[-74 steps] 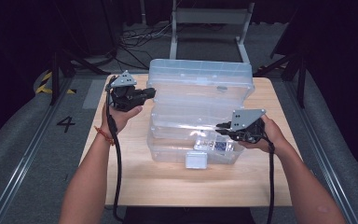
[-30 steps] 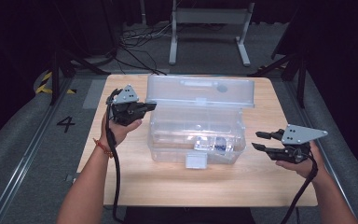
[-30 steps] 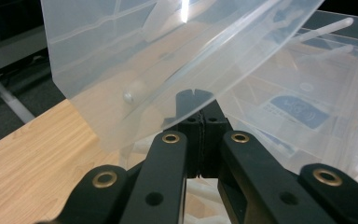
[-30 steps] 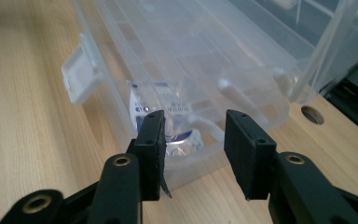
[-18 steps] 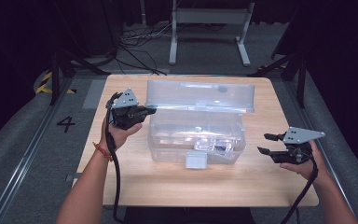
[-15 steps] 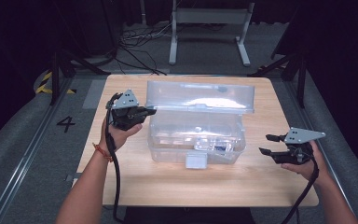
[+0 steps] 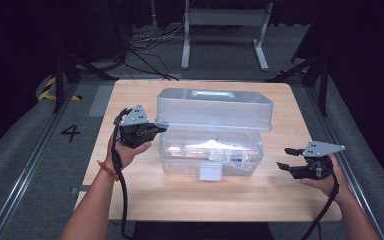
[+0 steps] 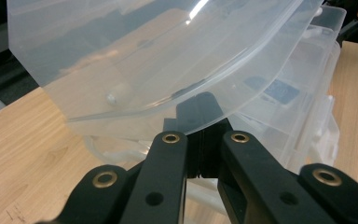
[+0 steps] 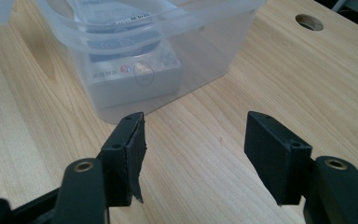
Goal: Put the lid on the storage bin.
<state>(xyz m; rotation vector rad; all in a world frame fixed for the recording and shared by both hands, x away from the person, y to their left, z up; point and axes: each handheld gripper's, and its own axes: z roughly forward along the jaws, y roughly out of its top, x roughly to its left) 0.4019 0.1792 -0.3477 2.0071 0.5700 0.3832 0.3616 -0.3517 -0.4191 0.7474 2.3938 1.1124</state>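
Nearest the person, the right tool (image 7: 291, 165) is hovering over the wooden surface (image 7: 180, 192) beside the clear plastic box (image 7: 210, 157), its jaws spread, just opening, nothing between them. Farther off, the left tool (image 7: 159, 128) is pinching the box's raised lid (image 7: 214, 107) edge.

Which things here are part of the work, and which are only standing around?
Part of the work: box lid, pinched by left tool; clear box; open right tool.
Only around: metal stand, floor cables.
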